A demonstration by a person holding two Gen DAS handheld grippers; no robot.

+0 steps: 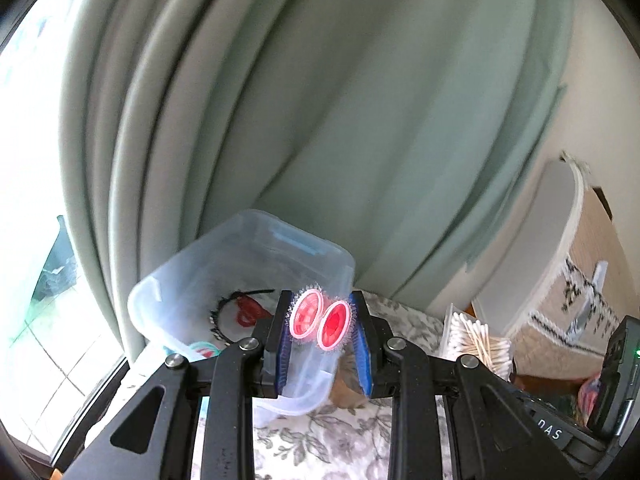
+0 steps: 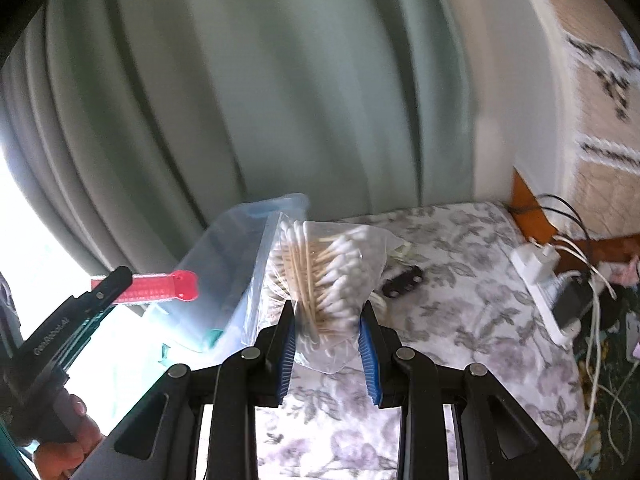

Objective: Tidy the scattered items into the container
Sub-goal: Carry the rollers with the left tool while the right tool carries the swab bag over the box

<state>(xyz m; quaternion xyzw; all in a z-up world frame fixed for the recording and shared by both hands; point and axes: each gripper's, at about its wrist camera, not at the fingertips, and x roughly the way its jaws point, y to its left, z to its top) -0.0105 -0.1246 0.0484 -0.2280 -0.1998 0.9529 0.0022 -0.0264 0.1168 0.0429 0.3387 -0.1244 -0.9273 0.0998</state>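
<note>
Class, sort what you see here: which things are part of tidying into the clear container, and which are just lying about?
Part of the job:
- clear container
- pink hair rollers, held in the left gripper
- bag of cotton swabs, held in the right gripper
- black hair clip on the floral cloth

Lying about:
- white power strip and cables
- green curtain

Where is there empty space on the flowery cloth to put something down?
The flowery cloth is bare between the black clip and the white power strip, and in front of both grippers. It is crowded around the clear container and by the cables on the right.
</note>
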